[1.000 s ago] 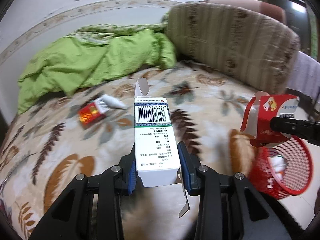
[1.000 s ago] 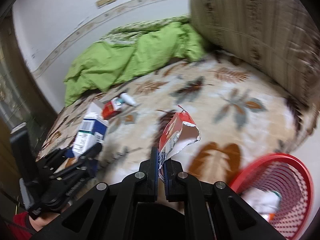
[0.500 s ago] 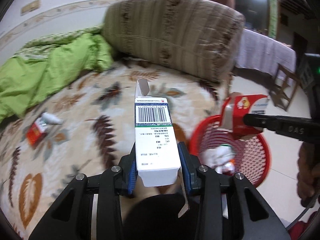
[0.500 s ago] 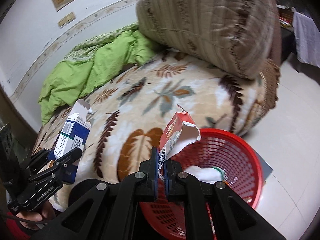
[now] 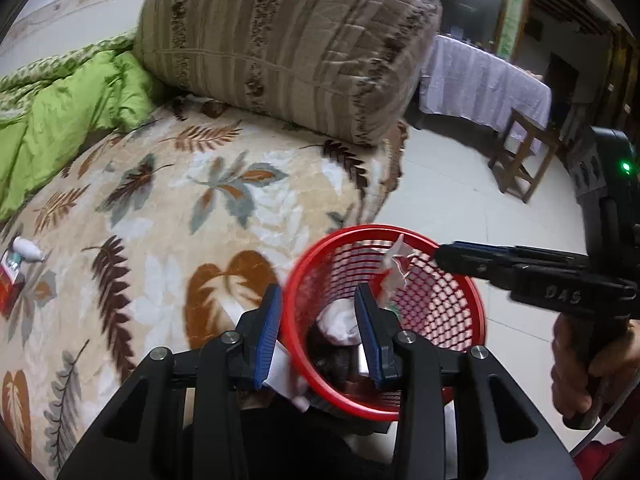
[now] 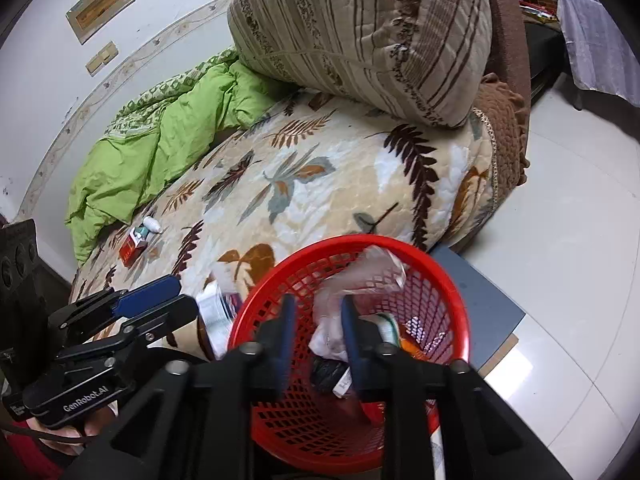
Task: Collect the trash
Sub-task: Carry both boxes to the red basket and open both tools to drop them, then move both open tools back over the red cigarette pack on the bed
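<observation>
The red mesh basket (image 5: 360,230) (image 6: 400,246) stands on the floor by the bed and holds white paper and dark scraps. My left gripper (image 5: 318,294) (image 6: 186,294) hangs over its near rim with its pads apart and no box between them. The white box (image 6: 218,312) is a blur just past the left fingertips, beside the rim; a white piece (image 5: 288,376) of it shows low by the left pad. My right gripper (image 6: 317,302) (image 5: 440,252) is over the basket with its jaws opening. The torn red-and-white carton (image 5: 394,270) (image 6: 360,276) is loose and blurred inside the rim.
A red pack (image 6: 134,246) and a small white bottle (image 6: 152,224) lie on the leaf-patterned bed. A green quilt (image 5: 60,120) and a big striped cushion (image 5: 288,48) fill the bed's far side. A grey mat (image 6: 480,300) lies beside the basket, a wooden stool (image 5: 520,152) further off.
Both grippers swung from over the bed to over the basket. The right jaws parted and the red carton left them. The white box no longer stands between the left pads.
</observation>
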The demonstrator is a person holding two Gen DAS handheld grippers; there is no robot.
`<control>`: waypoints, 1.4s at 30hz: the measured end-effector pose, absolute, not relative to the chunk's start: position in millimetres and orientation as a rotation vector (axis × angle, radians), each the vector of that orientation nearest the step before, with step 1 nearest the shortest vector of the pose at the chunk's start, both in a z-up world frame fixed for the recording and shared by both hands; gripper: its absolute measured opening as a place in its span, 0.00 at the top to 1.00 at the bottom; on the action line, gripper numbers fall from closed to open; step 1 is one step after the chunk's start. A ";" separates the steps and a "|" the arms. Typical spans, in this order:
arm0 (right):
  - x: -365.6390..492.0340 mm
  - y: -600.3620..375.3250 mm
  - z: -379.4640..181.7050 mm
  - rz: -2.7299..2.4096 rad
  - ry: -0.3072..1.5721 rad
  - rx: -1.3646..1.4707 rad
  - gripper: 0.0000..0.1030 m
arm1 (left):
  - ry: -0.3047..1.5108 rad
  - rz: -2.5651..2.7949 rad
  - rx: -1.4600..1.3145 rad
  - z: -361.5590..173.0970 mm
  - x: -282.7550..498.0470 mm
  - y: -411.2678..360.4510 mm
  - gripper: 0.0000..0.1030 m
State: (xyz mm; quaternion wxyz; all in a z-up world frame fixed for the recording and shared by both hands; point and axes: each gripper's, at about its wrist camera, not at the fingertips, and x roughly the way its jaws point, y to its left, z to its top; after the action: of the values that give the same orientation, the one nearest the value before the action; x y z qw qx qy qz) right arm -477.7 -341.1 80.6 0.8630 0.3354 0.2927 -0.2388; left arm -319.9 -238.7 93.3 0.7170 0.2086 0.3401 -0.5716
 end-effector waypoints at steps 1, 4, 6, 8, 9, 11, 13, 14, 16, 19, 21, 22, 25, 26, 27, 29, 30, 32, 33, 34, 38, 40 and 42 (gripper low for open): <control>-478.5 -342.3 80.2 -0.503 0.609 0.710 0.69 | 0.760 -1.255 0.447 94.5 -313.3 -235.5 0.65; -477.5 -343.4 82.2 -0.514 0.604 0.709 0.70 | 0.762 -1.215 0.407 100.1 -295.3 -224.8 0.65; -474.3 -341.6 84.9 -0.508 0.599 0.693 0.69 | 0.769 -1.183 0.375 103.9 -280.9 -215.5 0.65; -470.0 -339.8 87.3 -0.494 0.594 0.695 0.69 | 0.770 -1.159 0.348 107.3 -269.6 -206.5 0.65; -466.6 -338.9 87.8 -0.484 0.595 0.697 0.69 | 0.768 -1.145 0.333 109.2 -262.9 -200.5 0.65; -460.5 -335.1 90.4 -0.471 0.597 0.688 0.69 | 0.768 -1.114 0.308 112.0 -249.7 -189.3 0.64; -452.1 -330.4 93.6 -0.441 0.599 0.675 0.69 | 0.772 -1.091 0.288 113.2 -239.3 -180.4 0.62; -446.1 -327.3 95.9 -0.429 0.604 0.661 0.69 | 0.776 -1.076 0.279 113.0 -233.3 -175.6 0.62; -437.0 -324.0 99.9 -0.407 0.602 0.650 0.69 | 0.781 -1.046 0.266 112.9 -221.8 -165.5 0.58; -414.1 -317.7 110.1 -0.355 0.603 0.617 0.69 | 0.780 -0.992 0.241 112.6 -202.6 -143.7 0.50; -393.2 -312.8 118.6 -0.306 0.602 0.596 0.68 | 0.777 -0.951 0.228 111.0 -188.8 -129.3 0.48; -382.9 -310.0 121.8 -0.281 0.603 0.588 0.67 | 0.777 -0.928 0.221 109.4 -180.9 -121.4 0.48; -342.9 -297.6 129.2 -0.195 0.624 0.559 0.66 | 0.776 -0.858 0.215 105.1 -156.0 -101.8 0.48; -329.2 -292.7 130.9 -0.166 0.634 0.549 0.66 | 0.770 -0.830 0.219 104.4 -145.6 -94.9 0.48; -315.0 -287.5 132.5 -0.141 0.643 0.543 0.66 | 0.755 -0.795 0.230 104.1 -129.6 -86.7 0.45; -293.7 -279.1 133.9 -0.094 0.647 0.552 0.66 | 0.737 -0.747 0.254 101.8 -105.4 -78.1 0.37; -282.7 -274.6 134.2 -0.066 0.649 0.555 0.66 | 0.733 -0.708 0.265 99.1 -82.5 -72.1 0.37; -266.5 -267.5 133.4 -0.041 0.654 0.549 0.66 | 0.743 -0.671 0.241 95.1 -43.3 -64.5 0.37; -258.0 -264.4 132.7 -0.026 0.658 0.544 0.66 | 0.747 -0.640 0.224 93.1 -21.7 -60.7 0.37; -252.4 -262.8 132.2 -0.017 0.662 0.540 0.66 | 0.750 -0.617 0.201 90.9 -1.1 -60.5 0.36; -228.0 -260.6 123.7 -0.003 0.690 0.553 0.66 | 0.815 -0.564 0.095 74.3 77.9 -71.4 0.36; -222.2 -264.1 118.2 -0.002 0.705 0.577 0.66 | 0.869 -0.563 0.059 62.1 104.8 -77.3 0.36; -217.5 -267.0 113.2 -0.003 0.722 0.592 0.66 | 0.938 -0.599 0.032 45.9 121.6 -82.0 0.36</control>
State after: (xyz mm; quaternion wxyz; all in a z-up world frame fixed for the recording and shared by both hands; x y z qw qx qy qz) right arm -217.5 -267.0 113.2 0.8930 0.2853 0.3480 -0.0013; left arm 121.6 -82.0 45.9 0.8490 0.0150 0.4450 -0.2845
